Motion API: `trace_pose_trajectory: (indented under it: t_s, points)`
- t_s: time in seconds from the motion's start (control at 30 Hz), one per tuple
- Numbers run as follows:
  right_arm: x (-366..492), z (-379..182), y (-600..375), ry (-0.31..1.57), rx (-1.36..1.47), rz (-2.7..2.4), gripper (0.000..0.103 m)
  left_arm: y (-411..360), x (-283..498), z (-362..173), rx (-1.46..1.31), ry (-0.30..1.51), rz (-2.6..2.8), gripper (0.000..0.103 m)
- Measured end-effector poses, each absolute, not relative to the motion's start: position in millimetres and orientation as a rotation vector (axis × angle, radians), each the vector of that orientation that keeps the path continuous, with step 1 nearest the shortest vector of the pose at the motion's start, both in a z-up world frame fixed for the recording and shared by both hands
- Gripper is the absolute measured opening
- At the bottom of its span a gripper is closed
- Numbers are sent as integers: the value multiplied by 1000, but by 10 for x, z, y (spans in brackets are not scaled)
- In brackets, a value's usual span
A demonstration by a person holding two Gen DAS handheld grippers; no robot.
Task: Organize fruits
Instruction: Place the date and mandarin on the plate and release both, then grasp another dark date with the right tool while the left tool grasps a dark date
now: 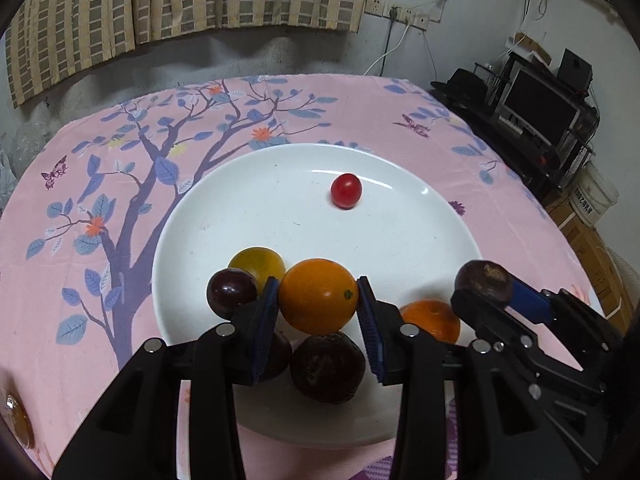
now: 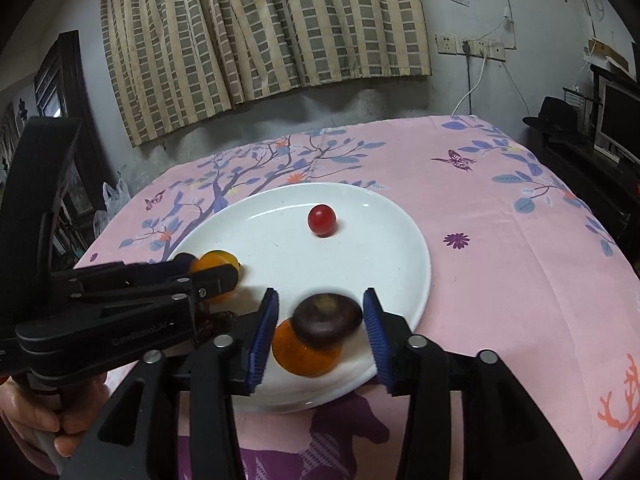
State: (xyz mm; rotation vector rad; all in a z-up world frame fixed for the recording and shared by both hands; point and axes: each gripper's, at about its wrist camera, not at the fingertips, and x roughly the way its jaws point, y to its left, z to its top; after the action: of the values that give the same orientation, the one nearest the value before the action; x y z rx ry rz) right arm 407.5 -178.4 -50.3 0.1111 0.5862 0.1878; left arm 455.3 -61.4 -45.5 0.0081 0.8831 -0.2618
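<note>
A white plate (image 1: 400, 240) holds several fruits. My left gripper (image 1: 318, 300) is shut on an orange fruit (image 1: 316, 294) above the plate's near side; it shows from the side in the right wrist view (image 2: 216, 276). My right gripper (image 2: 320, 322) has its jaws spread around a dark purple fruit (image 2: 326, 320), blurred, with small gaps at both pads; in the left wrist view that fruit (image 1: 484, 282) sits at the right gripper's tip. An orange (image 2: 304, 354) lies under it on the plate (image 2: 380, 248). A red cherry tomato (image 1: 346, 191) lies apart at the far side.
A yellow fruit (image 1: 258, 264), a dark plum (image 1: 230, 292) and a wrinkled dark fruit (image 1: 326, 368) crowd the plate's near side. A pink flowered cloth (image 1: 120, 220) covers the table. An amber object (image 1: 16, 420) lies at the near left. Shelves and a monitor (image 1: 536, 108) stand right.
</note>
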Motion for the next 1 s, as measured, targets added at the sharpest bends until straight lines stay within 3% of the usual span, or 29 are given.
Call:
trace_pose_trajectory:
  t_s: [0.1,0.2,0.47,0.6,1.0]
  points:
    - [3944,-433,-1814,563,120,188,50,-590,4394,-321,21,823,-231,71]
    - [3804,-357,-1853,539,138,191,54,-461,4158,-148,13,764,-203,86]
    - [3258,-354,-1800,512,137,219,56,-20,3333,10,-33,685,-167,97]
    - [2978,-451,-1779,523,143,232,61,256,2966,-190,-90,678,-132,97]
    - [2467,-701,-1492,614,2,366,61,682,2520,-474,-120,729,-4,97]
